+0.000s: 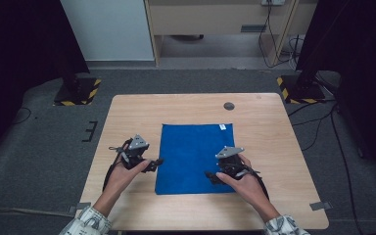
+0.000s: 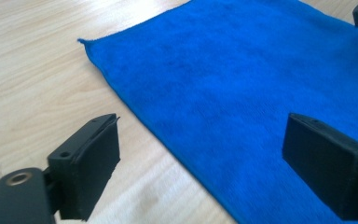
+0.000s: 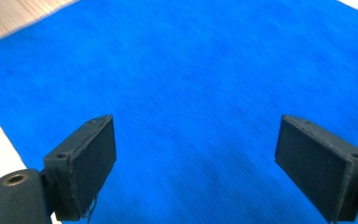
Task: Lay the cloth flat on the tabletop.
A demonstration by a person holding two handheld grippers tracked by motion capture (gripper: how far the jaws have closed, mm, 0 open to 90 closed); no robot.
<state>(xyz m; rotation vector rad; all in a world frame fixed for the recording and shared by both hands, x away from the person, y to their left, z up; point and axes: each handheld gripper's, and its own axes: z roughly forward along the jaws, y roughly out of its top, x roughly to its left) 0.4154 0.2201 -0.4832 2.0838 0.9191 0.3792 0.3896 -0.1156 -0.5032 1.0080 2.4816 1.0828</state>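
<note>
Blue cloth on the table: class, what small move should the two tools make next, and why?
Probably lower both onto the near corners and close. The blue cloth lies flat and square on the table; the left tool stands open at its left edge and the right tool open over its right near part, with nothing gripped. Gripping corners would allow a fold.

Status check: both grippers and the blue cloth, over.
Left gripper open, empty, at cloth's left edge. Right gripper open, empty, over its right side. Blue cloth flat on table. Nothing in the way.
</note>
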